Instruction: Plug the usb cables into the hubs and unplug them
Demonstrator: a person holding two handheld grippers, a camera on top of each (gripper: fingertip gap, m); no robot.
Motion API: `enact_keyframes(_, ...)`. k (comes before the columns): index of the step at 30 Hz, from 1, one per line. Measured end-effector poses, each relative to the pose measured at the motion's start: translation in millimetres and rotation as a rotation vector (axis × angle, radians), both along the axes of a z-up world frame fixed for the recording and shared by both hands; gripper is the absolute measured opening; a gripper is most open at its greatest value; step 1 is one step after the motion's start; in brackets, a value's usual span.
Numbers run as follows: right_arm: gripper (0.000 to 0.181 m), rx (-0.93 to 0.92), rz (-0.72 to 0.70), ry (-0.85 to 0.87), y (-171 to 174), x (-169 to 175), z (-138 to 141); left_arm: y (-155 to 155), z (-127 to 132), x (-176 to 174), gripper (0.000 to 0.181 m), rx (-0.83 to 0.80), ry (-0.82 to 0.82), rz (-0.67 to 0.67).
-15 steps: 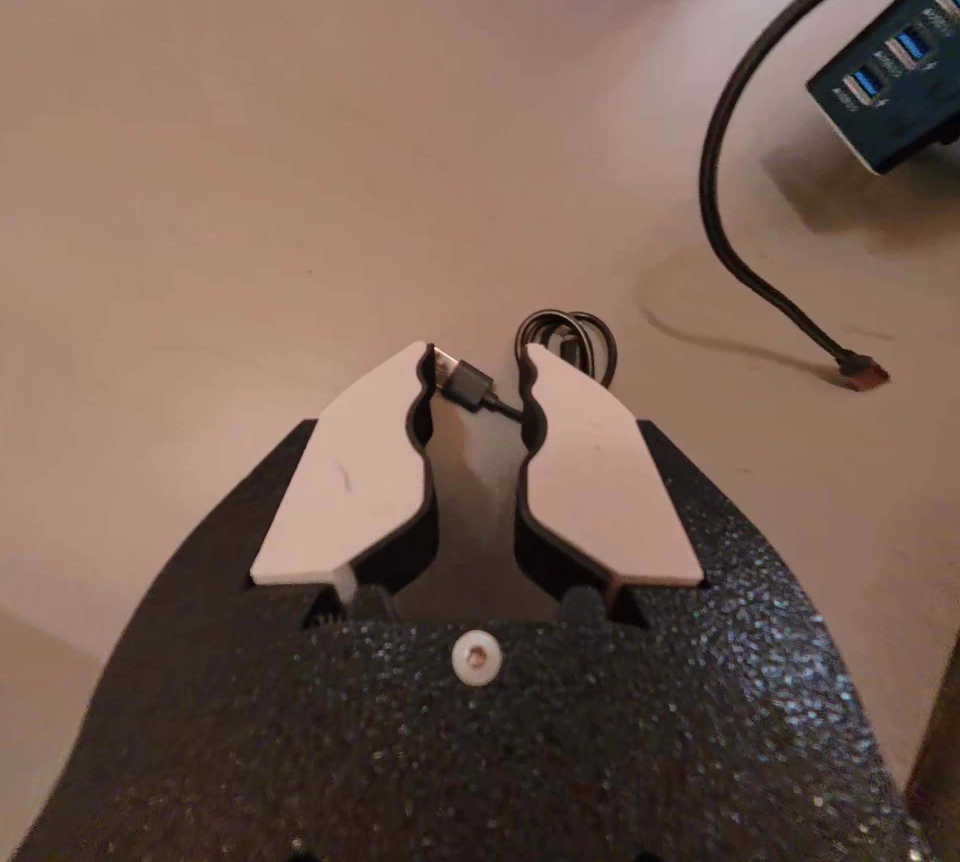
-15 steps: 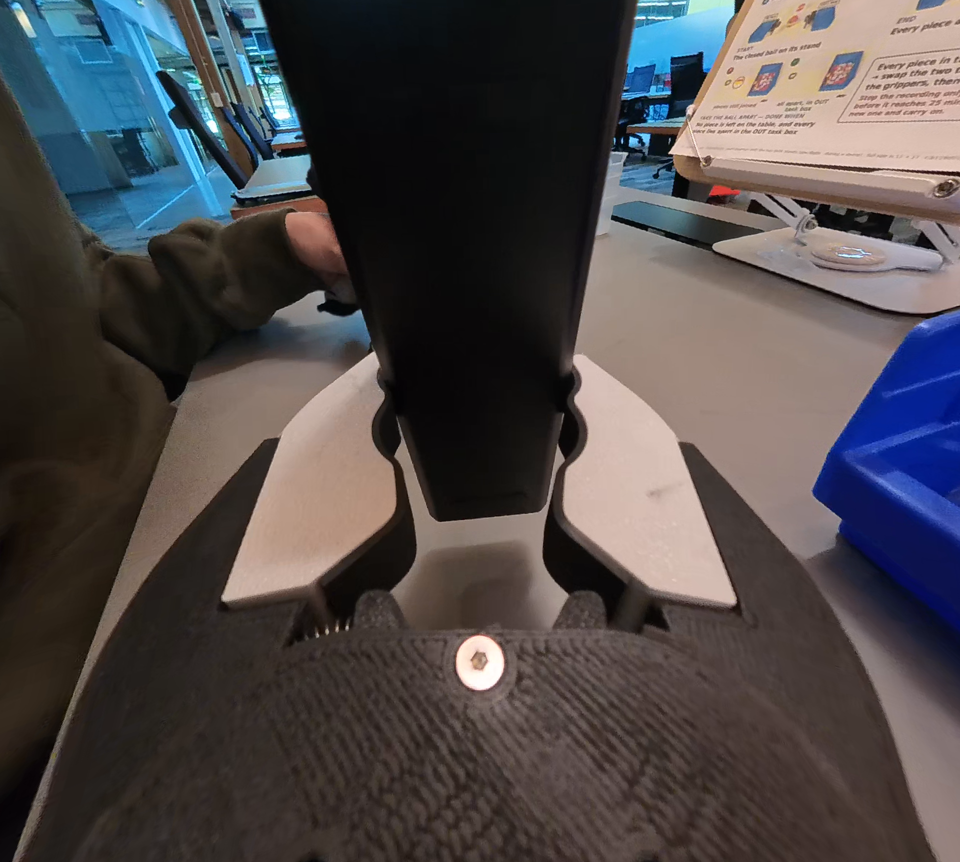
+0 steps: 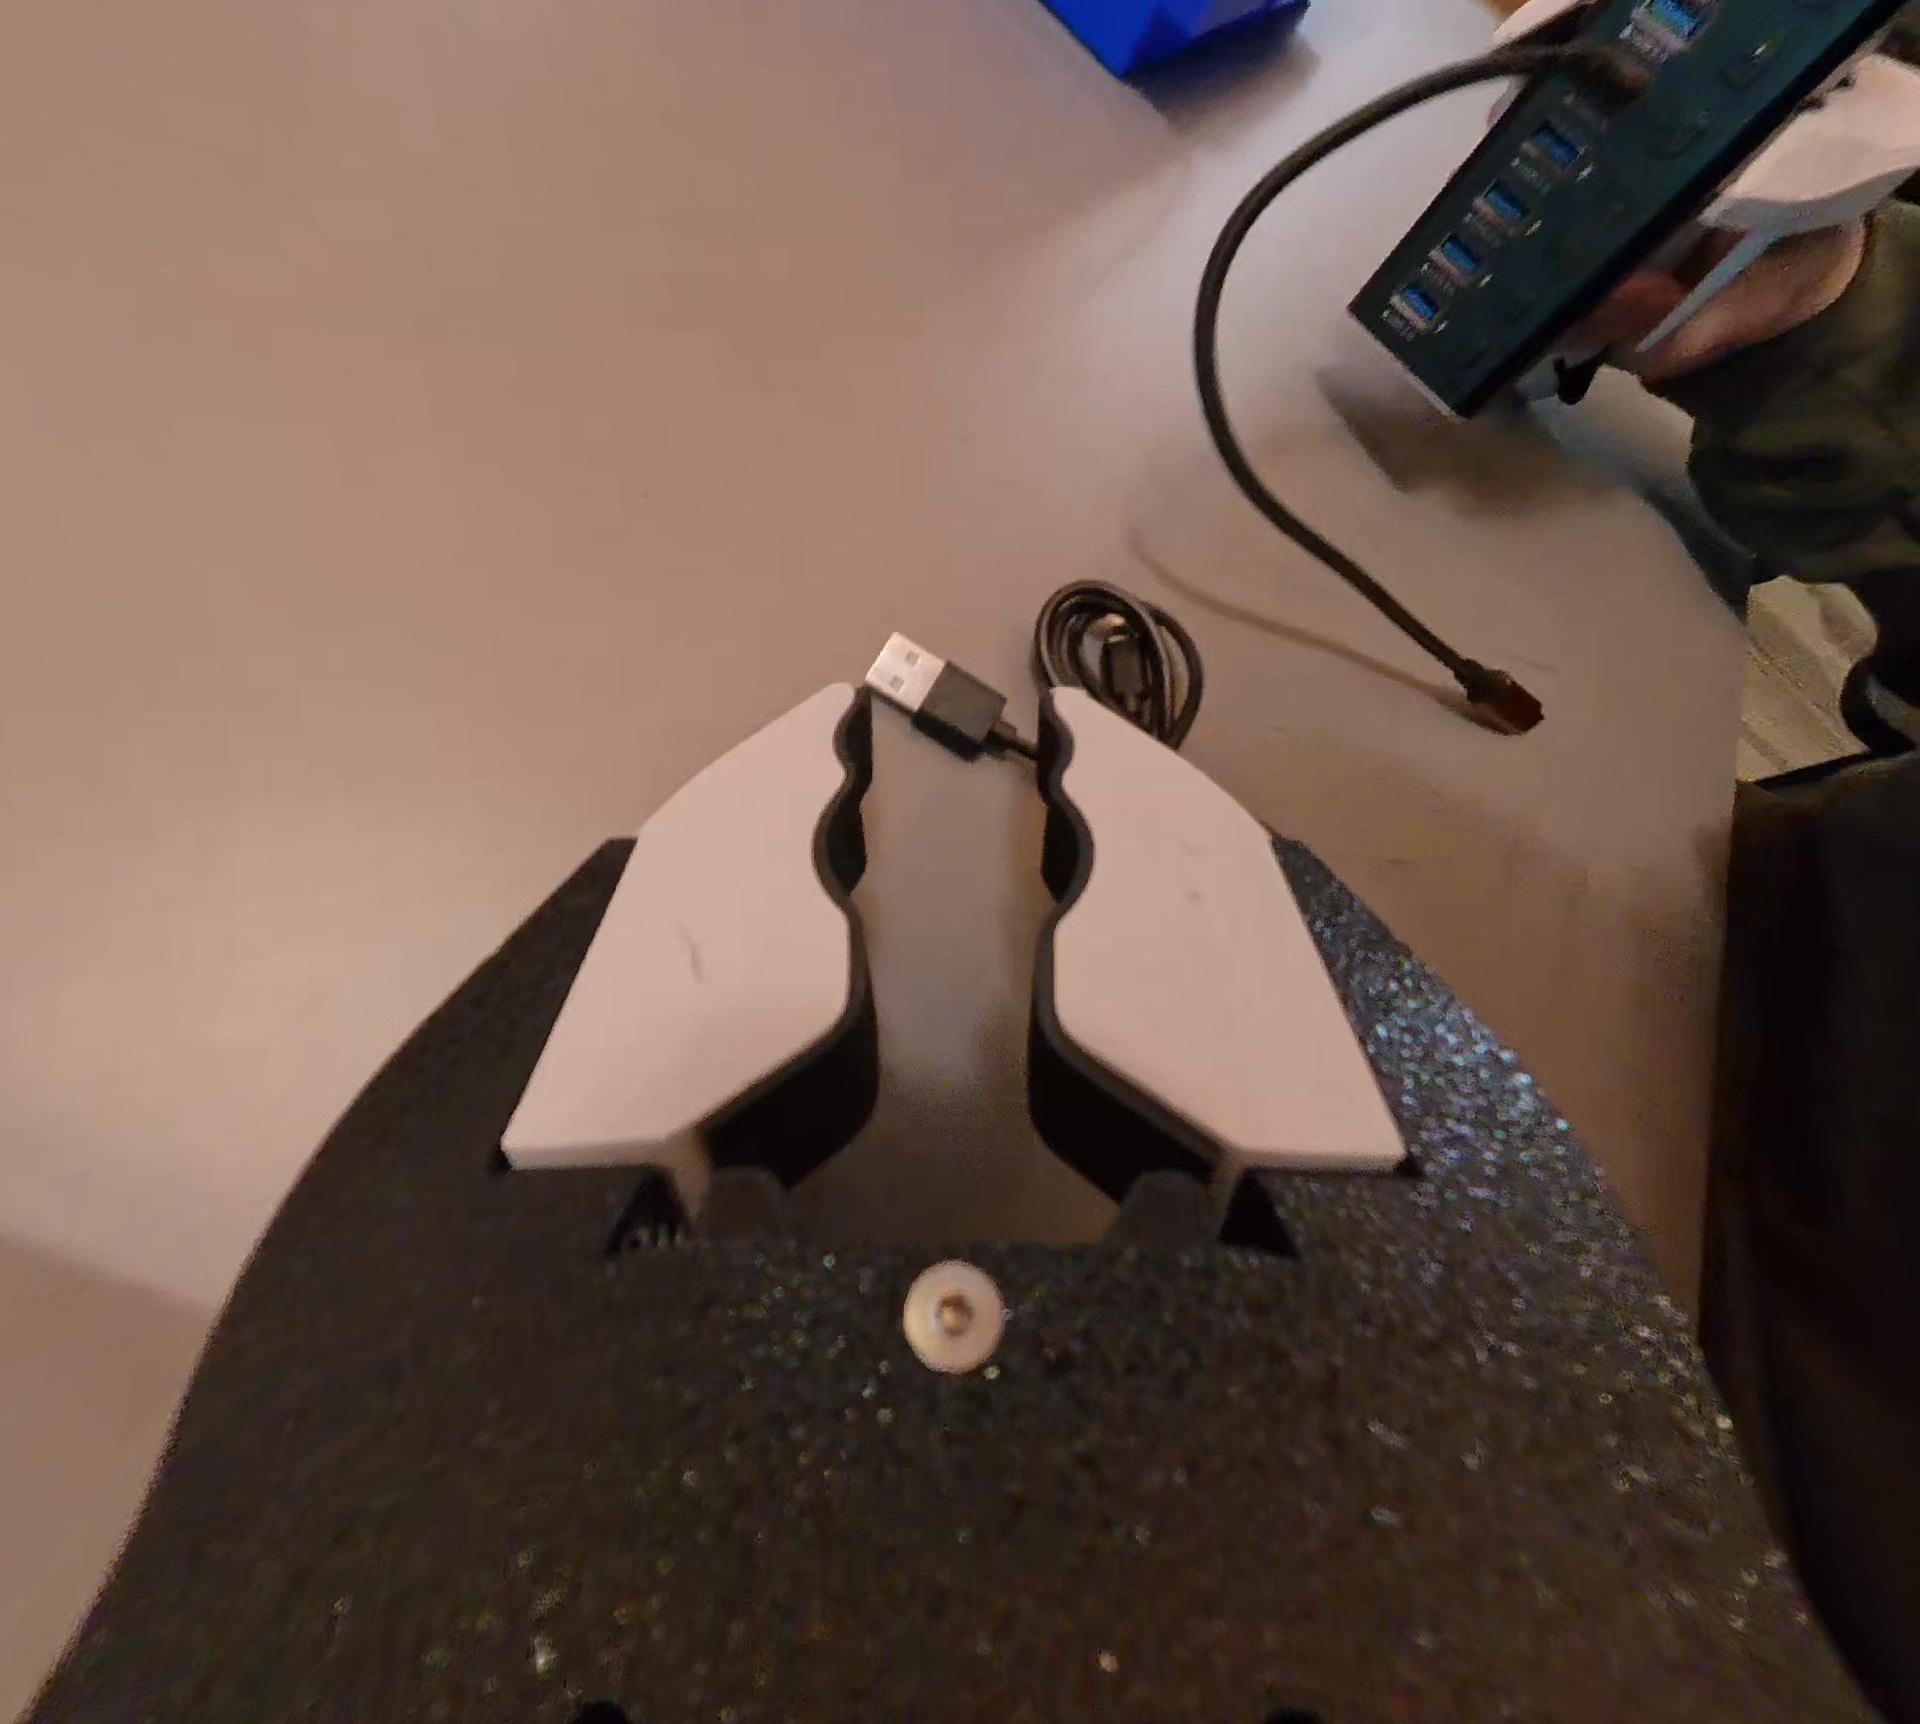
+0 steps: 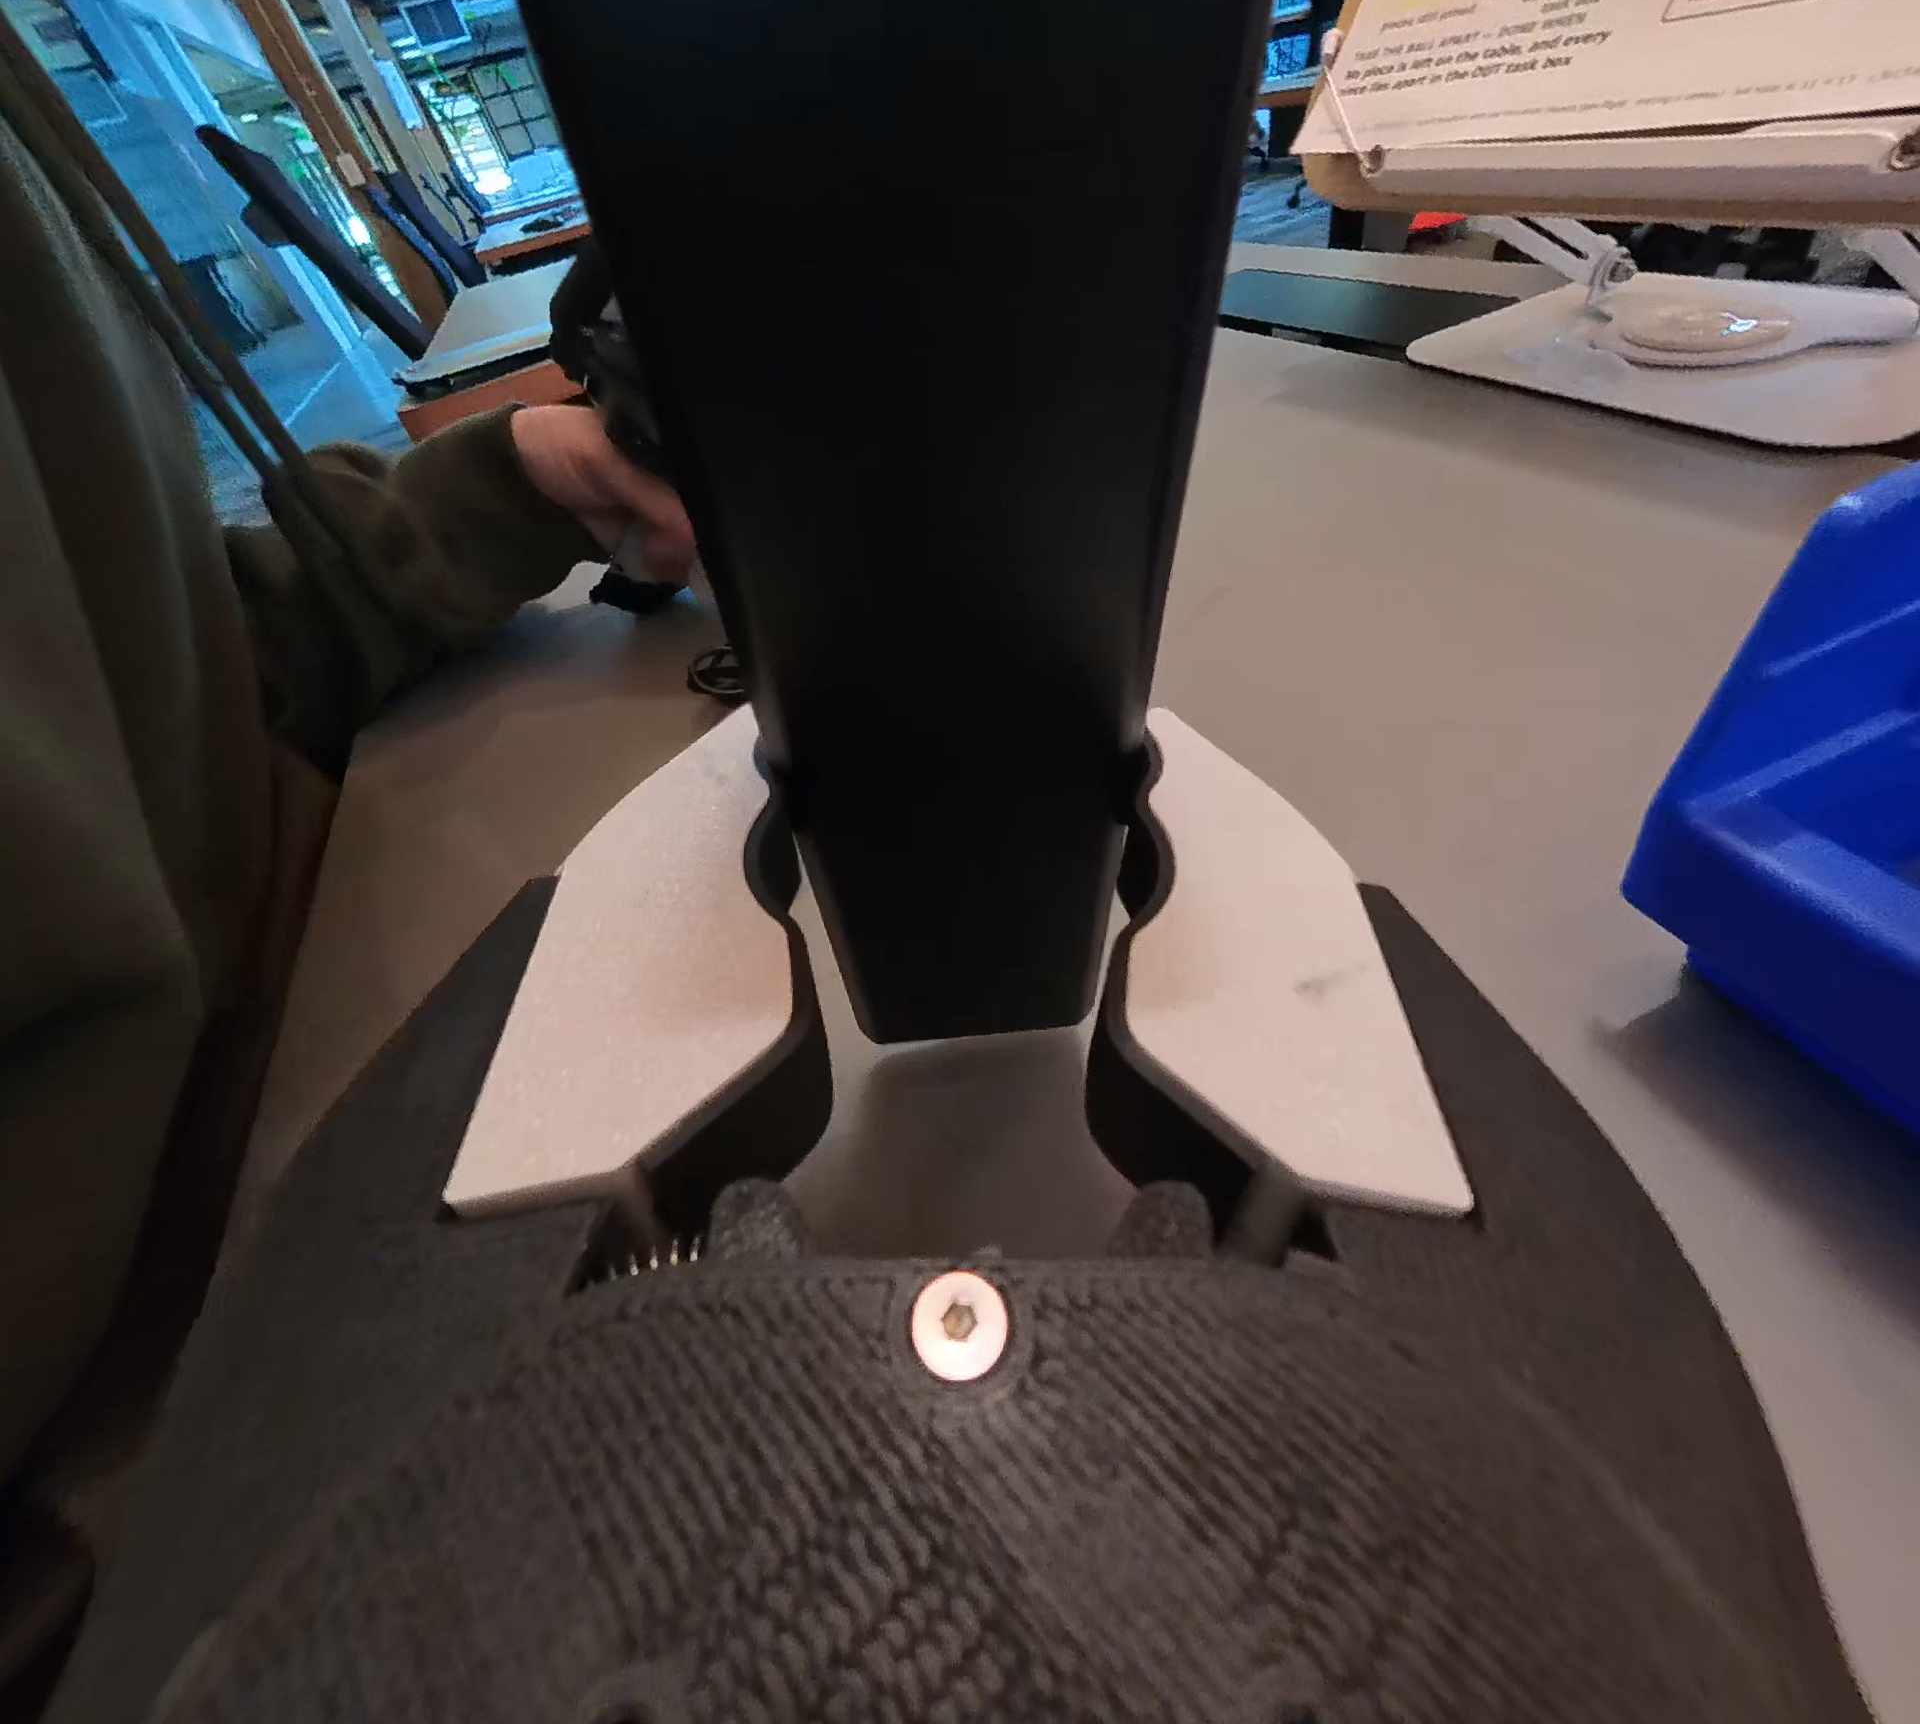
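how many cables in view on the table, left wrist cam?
2. A thin coiled cable lies just past the left hand-held gripper, its plug by the tips. A thicker cable runs from the hub down to the table. Others may be hidden.

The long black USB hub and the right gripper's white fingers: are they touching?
Touching. In the right wrist view, the long black USB hub stands between the right gripper fingers, both inner edges pressed against its narrow sides with no gap.
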State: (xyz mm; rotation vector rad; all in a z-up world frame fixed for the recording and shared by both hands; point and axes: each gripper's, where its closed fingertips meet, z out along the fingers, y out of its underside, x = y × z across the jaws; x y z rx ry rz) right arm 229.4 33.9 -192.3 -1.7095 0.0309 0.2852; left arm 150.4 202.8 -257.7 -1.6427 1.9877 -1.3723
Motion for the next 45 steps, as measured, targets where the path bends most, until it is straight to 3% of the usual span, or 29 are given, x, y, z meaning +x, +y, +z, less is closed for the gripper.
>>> enact_keyframes(10, 0.061, -0.016, 0.015, 0.026, 1.2, 0.3, -1.9, 7.4, -5.1, 0.4, 0.028, 0.001, 0.046, 0.045)
enact_keyframes(31, 0.06, 0.154, 0.005, -0.138, -14.0, -13.8, 17.8, 17.0, 8.7, -16.8, 0.029, 0.389, 0.12, 0.131)
enact_keyframes(45, 0.06, 0.213, 0.026, -0.171, -19.9, -20.0, 23.6, -3.0, 1.6, -32.1, 0.031, 0.418, 0.221, 0.281)
